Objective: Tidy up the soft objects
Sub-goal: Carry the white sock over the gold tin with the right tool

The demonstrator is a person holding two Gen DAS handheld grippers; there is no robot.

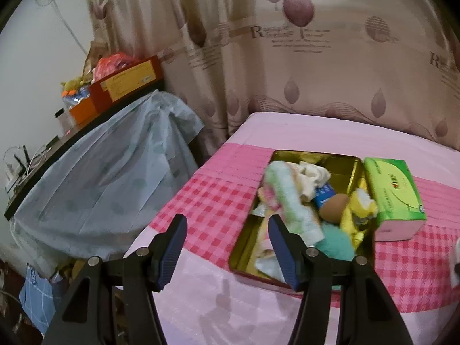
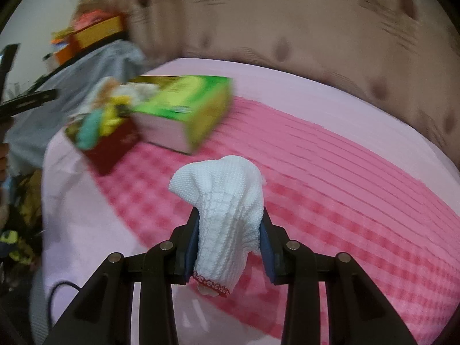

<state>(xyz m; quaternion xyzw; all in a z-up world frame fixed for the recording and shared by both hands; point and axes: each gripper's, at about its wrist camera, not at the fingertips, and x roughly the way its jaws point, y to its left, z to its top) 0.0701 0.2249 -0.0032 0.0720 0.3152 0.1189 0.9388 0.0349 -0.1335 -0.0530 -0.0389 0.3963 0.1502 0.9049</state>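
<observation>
Right gripper (image 2: pixel 230 235) tilted down, fingers clamping white knit cloth (image 2: pixel 227 210).

Left claw (image 1: pixel 227 231) gapes; right claw (image 2: pixel 230 230) clamped.

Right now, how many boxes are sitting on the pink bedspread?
2. An open gold tin stuffed with soft things lies on the checked part of the bedspread, and a green tissue box rests against its right side. Others may lie outside these views.
</observation>
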